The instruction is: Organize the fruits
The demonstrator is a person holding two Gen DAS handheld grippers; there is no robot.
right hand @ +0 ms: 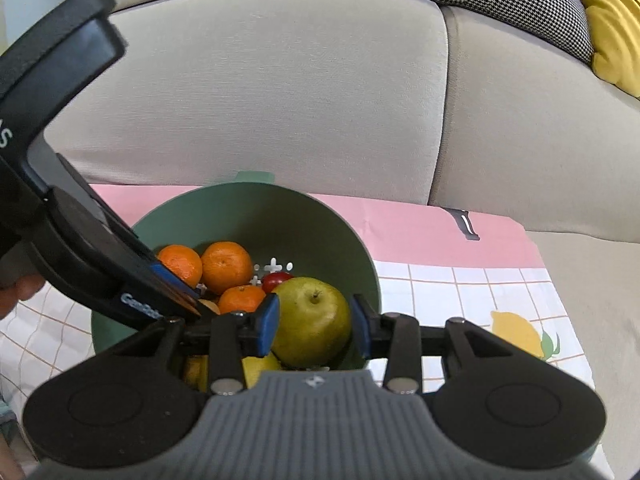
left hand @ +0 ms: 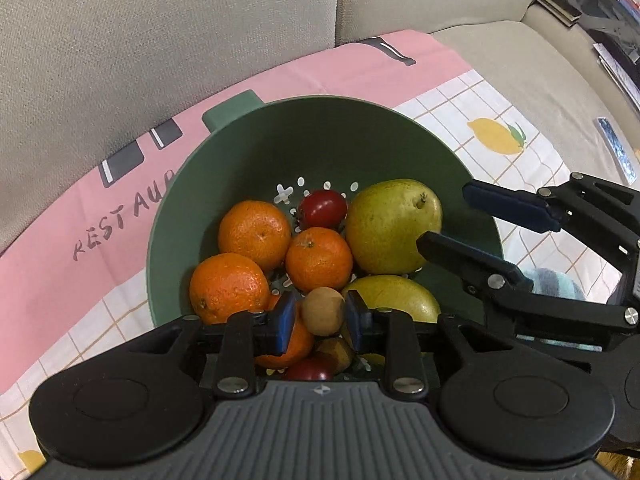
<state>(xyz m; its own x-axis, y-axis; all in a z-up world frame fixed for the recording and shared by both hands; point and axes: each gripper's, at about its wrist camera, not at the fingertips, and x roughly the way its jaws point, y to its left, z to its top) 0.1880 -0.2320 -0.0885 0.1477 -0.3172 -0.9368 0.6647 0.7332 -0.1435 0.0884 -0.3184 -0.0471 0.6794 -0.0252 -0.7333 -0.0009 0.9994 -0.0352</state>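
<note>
Over the green colander [left hand: 240, 152] on the sofa, your left gripper [left hand: 322, 314] stands slightly spread around a small tan fruit [left hand: 323, 311], its pads barely clear of it. Your right gripper [right hand: 314, 326] brackets the green pear [right hand: 312, 320] among the oranges [right hand: 226, 266]; actual contact can't be judged.

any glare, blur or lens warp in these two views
Left wrist view: strong fisheye bend, the cloth edge curves; fruit in the green bowl is sharp, with soft highlights on the red tomato. Right wrist view: the same warp bows the sofa; the pear is slightly soft, and the left hand-held gripper looms large and dark.
</note>
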